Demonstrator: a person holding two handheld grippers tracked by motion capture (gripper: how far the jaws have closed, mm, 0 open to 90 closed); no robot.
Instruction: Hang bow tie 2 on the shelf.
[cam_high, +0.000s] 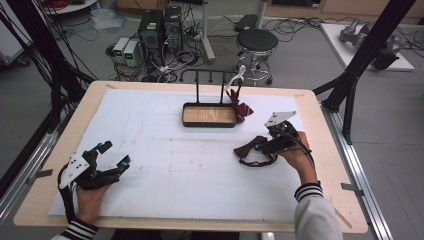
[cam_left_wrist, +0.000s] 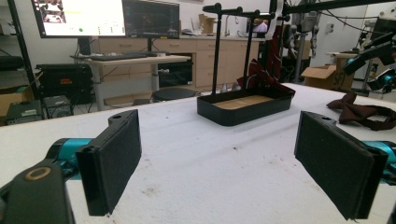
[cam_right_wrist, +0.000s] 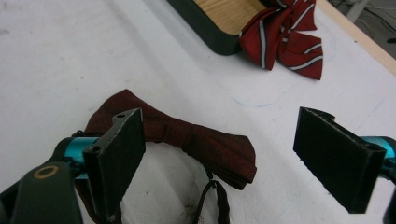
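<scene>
Right gripper (cam_high: 261, 146) hovers low over the dark red bow tie (cam_high: 249, 148) at the right side of the tabletop (cam_high: 165, 165), jaws spread wide and holding nothing. In the right gripper view the bow tie (cam_right_wrist: 187, 140) sits between and just beyond the jaws, left jaw overlapping its left wing, right jaw well off to the side over bare white surface; looks like a lineup for a pinch on the knot or a wing, so the wide spread makes sense. Left gripper (cam_high: 114, 154) rests at the near left, also spread and empty, pointed across the tabletop toward the black stand tray (cam_left_wrist: 243, 108); probably parked until needed. Bow tie itself: deep maroon, fine textured weave, lying flat, wings slightly uneven, with a thin dark neck strap (cam_right_wrist: 212, 200) looping out toward the near side. Soft and floppy, so it will likely sag when lifted. Second bow tie, red with white stripes (cam_right_wrist: 285, 35), hangs over the tray's right end, beneath the hanger rail (cam_left_wrist: 243, 10).
</scene>
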